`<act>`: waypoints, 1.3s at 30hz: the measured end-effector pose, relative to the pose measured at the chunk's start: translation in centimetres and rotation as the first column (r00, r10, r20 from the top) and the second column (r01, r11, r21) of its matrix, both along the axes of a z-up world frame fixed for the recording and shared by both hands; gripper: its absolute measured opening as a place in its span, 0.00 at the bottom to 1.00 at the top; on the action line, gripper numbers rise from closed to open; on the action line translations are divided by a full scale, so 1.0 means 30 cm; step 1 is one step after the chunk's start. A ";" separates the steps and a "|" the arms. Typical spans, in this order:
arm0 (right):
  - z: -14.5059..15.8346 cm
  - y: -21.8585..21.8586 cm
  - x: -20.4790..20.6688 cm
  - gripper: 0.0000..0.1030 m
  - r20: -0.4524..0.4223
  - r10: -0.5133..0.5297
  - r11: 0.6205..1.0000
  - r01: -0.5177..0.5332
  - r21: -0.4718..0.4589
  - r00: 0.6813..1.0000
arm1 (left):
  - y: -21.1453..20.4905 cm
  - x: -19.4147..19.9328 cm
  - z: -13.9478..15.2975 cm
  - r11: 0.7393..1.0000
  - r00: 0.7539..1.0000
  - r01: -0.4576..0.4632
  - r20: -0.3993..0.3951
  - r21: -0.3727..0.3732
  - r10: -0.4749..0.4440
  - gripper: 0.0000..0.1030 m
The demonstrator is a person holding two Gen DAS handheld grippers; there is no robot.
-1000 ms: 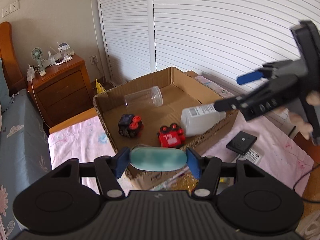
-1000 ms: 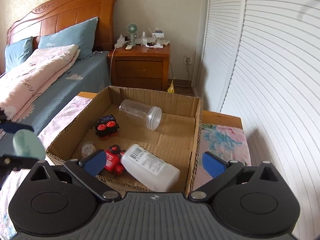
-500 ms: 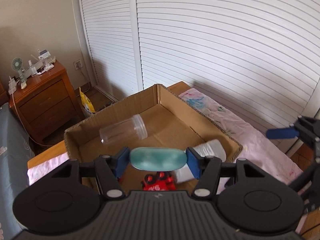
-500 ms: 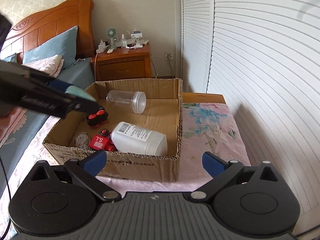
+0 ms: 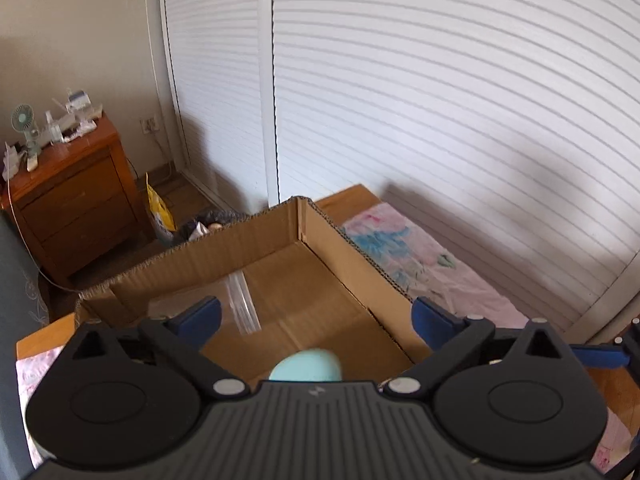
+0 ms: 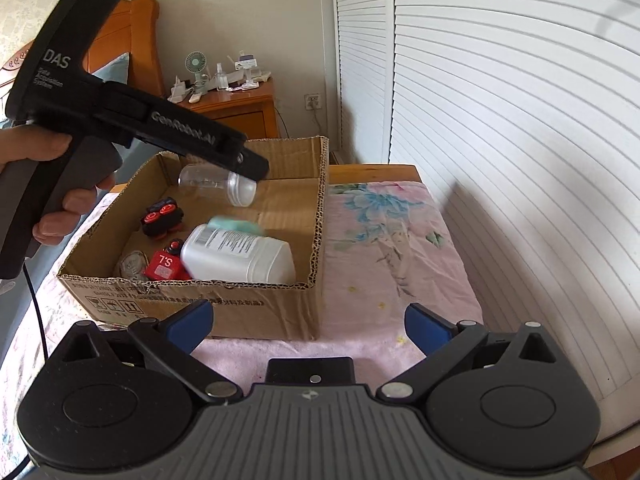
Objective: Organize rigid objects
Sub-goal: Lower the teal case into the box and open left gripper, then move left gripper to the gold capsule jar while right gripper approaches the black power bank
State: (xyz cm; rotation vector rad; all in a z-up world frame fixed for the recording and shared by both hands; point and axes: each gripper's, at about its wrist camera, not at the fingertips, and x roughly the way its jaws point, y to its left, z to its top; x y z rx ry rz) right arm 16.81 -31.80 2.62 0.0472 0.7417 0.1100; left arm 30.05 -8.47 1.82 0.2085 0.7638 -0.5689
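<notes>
My left gripper (image 5: 316, 318) hovers over the cardboard box (image 5: 240, 256), its jaws opening wide. A teal oval object (image 5: 306, 364) sits loose below them, touching neither pad. In the right wrist view it shows blurred (image 6: 236, 225) behind the white bottle (image 6: 240, 256) in the box (image 6: 200, 304). The left gripper (image 6: 250, 168) reaches in above a clear jar (image 6: 216, 184). A black toy with red wheels (image 6: 162, 218) and a red toy (image 6: 164, 266) also lie inside. My right gripper (image 6: 308, 322) stands open and empty before the box.
A hand (image 6: 60, 184) holds the left gripper's handle. Floral cloth (image 6: 392, 240) covers the table right of the box. A black plate (image 6: 310, 368) lies under my right gripper. White louvred doors stand close behind; a wooden nightstand (image 5: 72, 196) is at the far left.
My left gripper moved over the box and opened, letting go of the teal object, which now drops inside. The right gripper drew back from the box and rolled a little.
</notes>
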 end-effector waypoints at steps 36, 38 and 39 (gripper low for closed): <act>-0.102 -0.036 -0.103 1.00 -0.013 -0.029 0.999 0.028 -0.043 0.999 | 0.198 -0.491 -0.154 0.969 0.968 -0.246 0.045 0.000 0.246 0.99; -0.111 -0.035 -0.100 1.00 -0.016 -0.026 0.999 0.026 -0.041 1.000 | 0.207 -0.485 -0.179 0.964 0.964 -0.265 0.006 -0.038 0.265 0.99; -0.115 -0.035 -0.099 1.00 -0.017 -0.025 0.999 0.025 -0.039 1.000 | 0.209 -0.481 -0.190 0.958 0.960 -0.281 -0.006 -0.047 0.281 0.99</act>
